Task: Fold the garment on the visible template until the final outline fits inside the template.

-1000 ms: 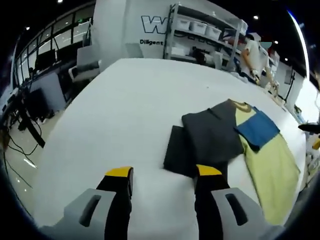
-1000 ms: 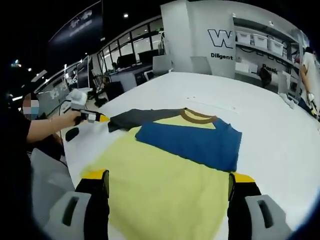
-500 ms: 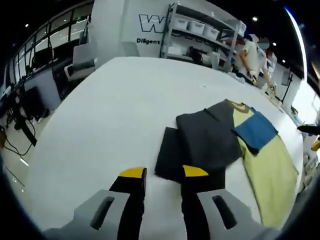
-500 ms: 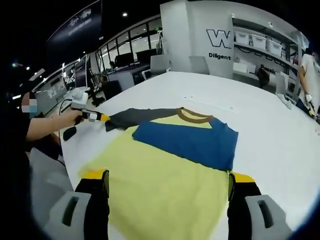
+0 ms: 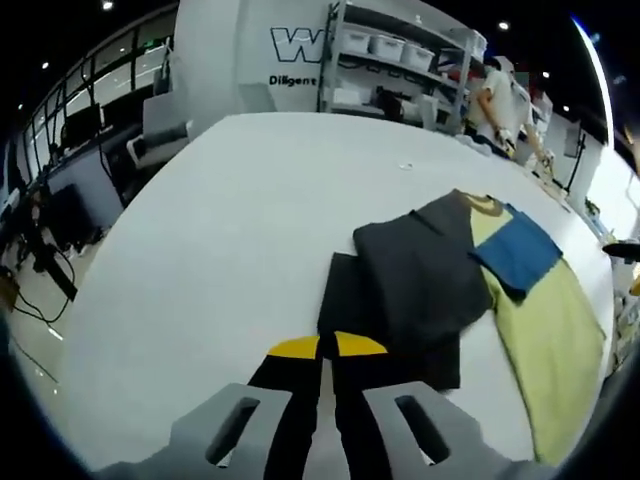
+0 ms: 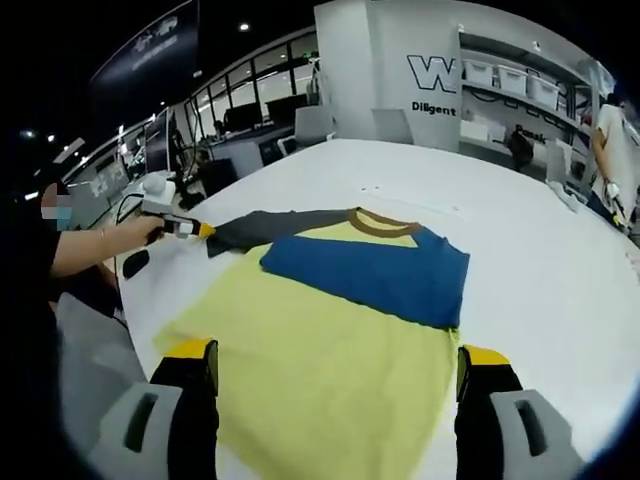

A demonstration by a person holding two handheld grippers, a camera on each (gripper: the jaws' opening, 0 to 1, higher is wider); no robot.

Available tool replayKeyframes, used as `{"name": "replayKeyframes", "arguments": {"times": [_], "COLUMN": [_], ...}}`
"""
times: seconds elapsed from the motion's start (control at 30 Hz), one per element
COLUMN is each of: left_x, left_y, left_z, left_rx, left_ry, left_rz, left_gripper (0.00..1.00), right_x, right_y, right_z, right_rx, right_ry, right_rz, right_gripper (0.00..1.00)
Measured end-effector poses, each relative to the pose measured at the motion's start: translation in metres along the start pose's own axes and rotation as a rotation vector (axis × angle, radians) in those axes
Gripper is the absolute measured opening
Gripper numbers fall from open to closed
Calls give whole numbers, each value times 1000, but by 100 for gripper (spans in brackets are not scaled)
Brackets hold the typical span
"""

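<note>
A yellow shirt with a blue sleeve folded across it is spread on the white tabletop. The left hand-held gripper is pressed together at the dark sleeve's edge. The right hand-held gripper is held wide over the shirt.
</note>
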State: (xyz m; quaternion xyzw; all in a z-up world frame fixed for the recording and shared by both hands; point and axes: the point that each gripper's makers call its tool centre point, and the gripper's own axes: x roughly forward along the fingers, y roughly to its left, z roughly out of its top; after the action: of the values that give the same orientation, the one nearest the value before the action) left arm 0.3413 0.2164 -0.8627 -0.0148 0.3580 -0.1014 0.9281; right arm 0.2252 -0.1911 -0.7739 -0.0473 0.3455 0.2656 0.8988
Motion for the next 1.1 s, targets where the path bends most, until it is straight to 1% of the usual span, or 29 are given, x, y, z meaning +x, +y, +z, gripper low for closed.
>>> {"name": "replayKeyframes", "arguments": {"times": [0.1, 0.2, 0.27, 0.37, 0.43, 0.47, 0.5, 0.6, 0.7, 0.77, 0.87, 0.9, 1.07, 1.1], "left_x": [-1, -5, -8, -16, -21, -23, -25, -29, -34, -38, -41, -43, -47, -49], "left_y": [1, 3, 5, 16, 22, 26, 29, 40, 50, 58, 65, 69, 77, 79], "left_z": [0, 2, 4, 8, 10, 13, 13, 12, 12, 10, 8, 6, 0, 0], "left_rx": [12, 19, 39, 53, 50, 39, 29, 24, 3, 5, 3, -10, -40, -50], "left_ry": [2, -8, -18, -34, -45, -62, -67, -62, -72, -71, -69, -69, -70, -79], "left_rz": [13, 18, 30, 61, 77, 82, 90, 115, 138, 164, 184, 190, 214, 221], "left_gripper": [4, 3, 3, 3, 3, 3, 3, 3, 3, 3, 3, 3, 3, 3], "right_x": [-2, -3, -3, -3, -3, -3, -3, -3, -3, -3, -3, -3, -2, -2], "right_y": [1, 0, 1, 3, 5, 5, 5, 4, 2, 1, 2, 2, 3, 3], "right_z": [-1, 1, 1, -1, -1, -1, -1, 0, 1, 0, 0, 0, 0, 1], "right_rx": [3, 6, 6, 3, 1, 0, 2, 6, 6, 9, 10, 10, 9, 9], "right_ry": [-1, -6, -8, 1, 3, 2, 2, 0, 1, 2, 4, 5, 5, 4], "right_rz": [-2, -5, -6, -4, -5, -5, -5, -5, -4, -1, -1, -1, 2, 0], "right_gripper": [99, 99, 99, 99, 99, 99, 99, 99, 99, 99, 99, 99, 99, 99]}}
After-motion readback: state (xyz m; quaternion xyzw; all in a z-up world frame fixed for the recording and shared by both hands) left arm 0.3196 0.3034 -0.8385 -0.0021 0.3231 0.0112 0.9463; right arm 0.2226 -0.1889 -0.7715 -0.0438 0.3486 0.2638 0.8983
